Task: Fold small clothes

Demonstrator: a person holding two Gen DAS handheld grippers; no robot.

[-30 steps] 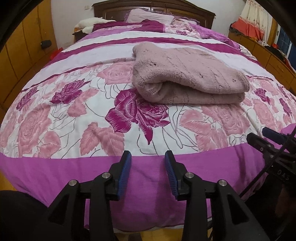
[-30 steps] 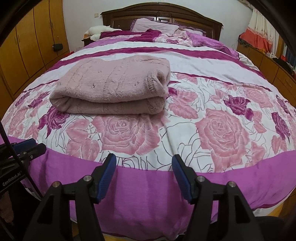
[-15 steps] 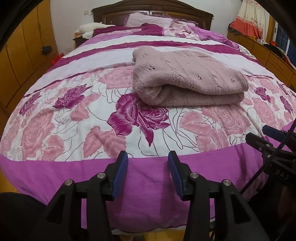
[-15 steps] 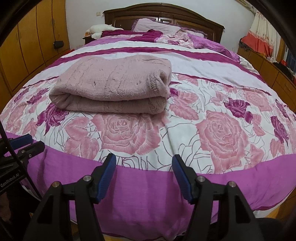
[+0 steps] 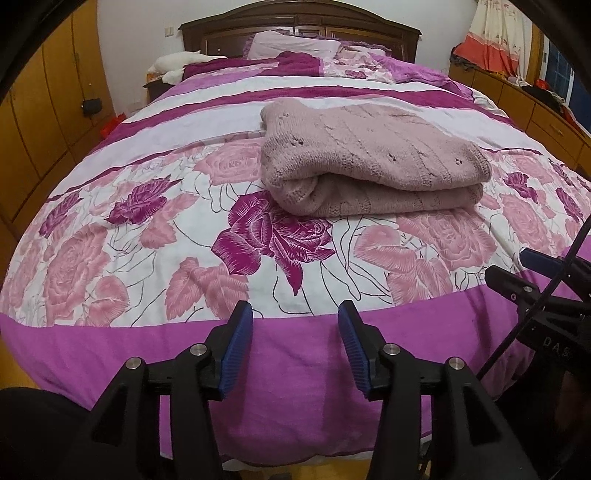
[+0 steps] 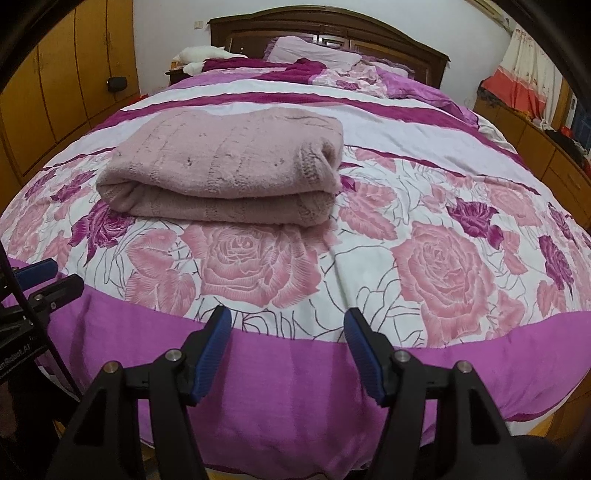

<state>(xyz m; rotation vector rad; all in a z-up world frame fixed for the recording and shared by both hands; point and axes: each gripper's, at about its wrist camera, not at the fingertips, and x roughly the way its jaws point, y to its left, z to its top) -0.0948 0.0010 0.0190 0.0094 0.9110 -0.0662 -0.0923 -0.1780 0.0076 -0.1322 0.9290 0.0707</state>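
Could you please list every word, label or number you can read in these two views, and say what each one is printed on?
"DAS": white letters on the black body of the right tongs, cut off by the picture's edge.
"nRobot.AI": white letters on the black body of the left tongs, its start cut off.
Nothing readable on the folded pink sweater or the floral bedspread.

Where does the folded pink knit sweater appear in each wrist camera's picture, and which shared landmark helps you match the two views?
Left wrist view: the folded pink sweater lies right of centre, in the upper middle, on the floral bedspread.
Right wrist view: the folded pink sweater lies left of centre, in the upper middle, on the same bedspread.
Shared landmark: the dark wooden headboard at the top of both pictures.
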